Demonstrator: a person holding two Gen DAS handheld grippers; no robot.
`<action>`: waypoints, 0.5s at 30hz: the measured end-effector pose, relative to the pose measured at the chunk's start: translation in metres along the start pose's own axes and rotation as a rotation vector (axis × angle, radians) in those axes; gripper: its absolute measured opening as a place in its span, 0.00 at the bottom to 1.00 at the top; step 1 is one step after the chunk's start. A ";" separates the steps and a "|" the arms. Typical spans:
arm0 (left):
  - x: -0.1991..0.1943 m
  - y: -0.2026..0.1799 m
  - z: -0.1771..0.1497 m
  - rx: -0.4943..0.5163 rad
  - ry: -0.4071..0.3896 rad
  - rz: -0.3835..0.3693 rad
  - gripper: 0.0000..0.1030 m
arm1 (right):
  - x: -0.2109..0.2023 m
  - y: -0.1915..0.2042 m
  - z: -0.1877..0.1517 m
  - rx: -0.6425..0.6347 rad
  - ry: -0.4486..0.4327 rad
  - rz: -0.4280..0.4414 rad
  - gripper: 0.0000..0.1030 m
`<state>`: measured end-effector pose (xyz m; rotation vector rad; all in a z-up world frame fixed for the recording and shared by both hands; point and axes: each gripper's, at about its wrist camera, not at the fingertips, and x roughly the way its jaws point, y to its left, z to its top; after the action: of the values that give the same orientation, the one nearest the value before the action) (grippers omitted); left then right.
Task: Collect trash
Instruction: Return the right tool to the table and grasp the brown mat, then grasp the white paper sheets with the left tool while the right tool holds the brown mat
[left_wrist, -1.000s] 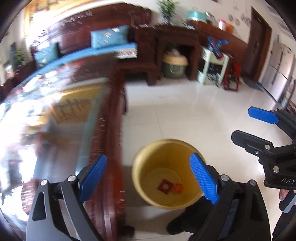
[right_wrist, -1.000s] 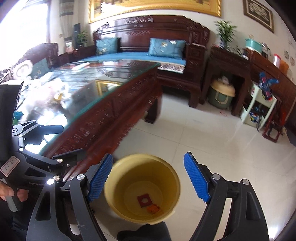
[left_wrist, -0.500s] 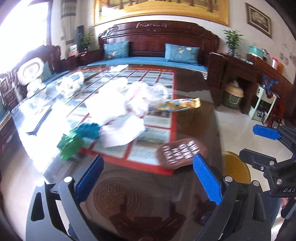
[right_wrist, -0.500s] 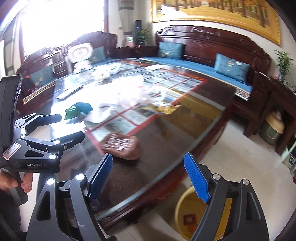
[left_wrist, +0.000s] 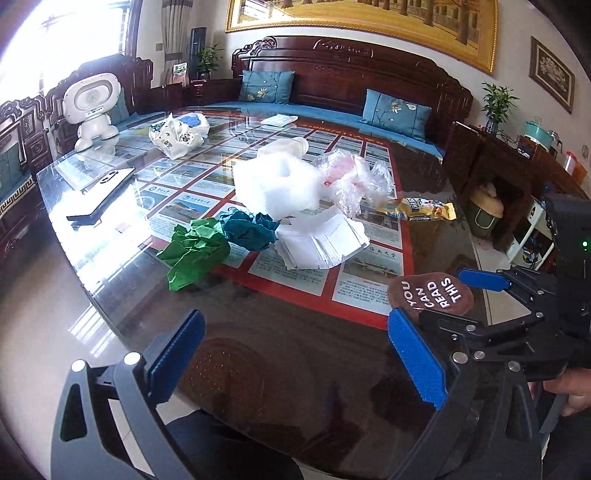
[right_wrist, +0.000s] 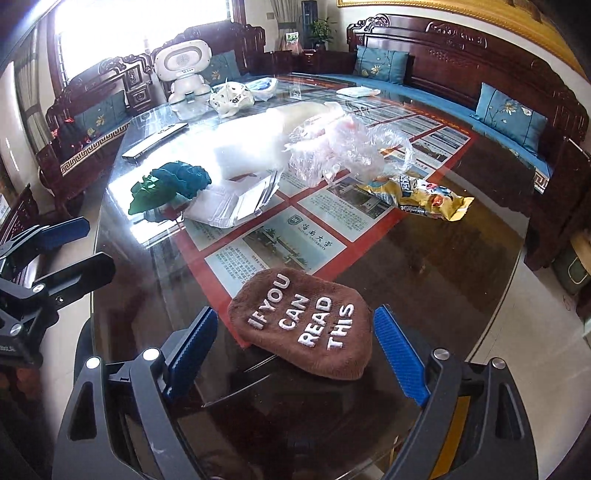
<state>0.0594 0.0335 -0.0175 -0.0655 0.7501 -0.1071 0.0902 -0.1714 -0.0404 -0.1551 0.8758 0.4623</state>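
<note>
Trash lies on the glass table (left_wrist: 110, 295): crumpled green paper (left_wrist: 195, 251), teal paper (left_wrist: 251, 229), a white paper packet (left_wrist: 317, 243), white foam wrap (left_wrist: 273, 184), a clear plastic bag (left_wrist: 354, 177) and a yellow snack wrapper (left_wrist: 417, 208). A brown fuzzy piece lettered "IF YOU CAN READ THIS" (right_wrist: 303, 325) rests near the table's edge. My right gripper (right_wrist: 295, 321) straddles it, jaws opening, pads just clear of its sides. My left gripper (left_wrist: 295, 332) hovers over bare glass, jaws opening, nothing between them. Each gripper shows in the other's view: right gripper (left_wrist: 458, 299), left gripper (right_wrist: 85, 245).
A white robot toy (left_wrist: 92, 107), a white printed bag (left_wrist: 177, 136) and a dark flat device (left_wrist: 99, 192) sit at the far left of the table. Carved wooden sofas with blue cushions (left_wrist: 395, 110) ring it. Tiled floor (right_wrist: 517, 332) lies past the right edge.
Both views swung up from the yellow bucket on the floor to the table top. The right gripper came over the brown lettered piece, and both pairs of jaws widened.
</note>
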 end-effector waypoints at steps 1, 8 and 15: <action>0.001 0.001 0.001 -0.001 0.001 0.001 0.96 | 0.004 0.000 0.001 0.004 0.008 0.002 0.81; 0.007 0.004 0.002 -0.013 0.005 0.005 0.96 | 0.015 0.003 0.003 -0.040 0.043 -0.032 0.62; 0.011 0.005 0.002 -0.016 0.014 0.008 0.96 | 0.013 0.013 0.004 -0.100 0.035 -0.005 0.16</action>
<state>0.0693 0.0367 -0.0238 -0.0774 0.7648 -0.0940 0.0941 -0.1538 -0.0474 -0.2573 0.8866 0.5004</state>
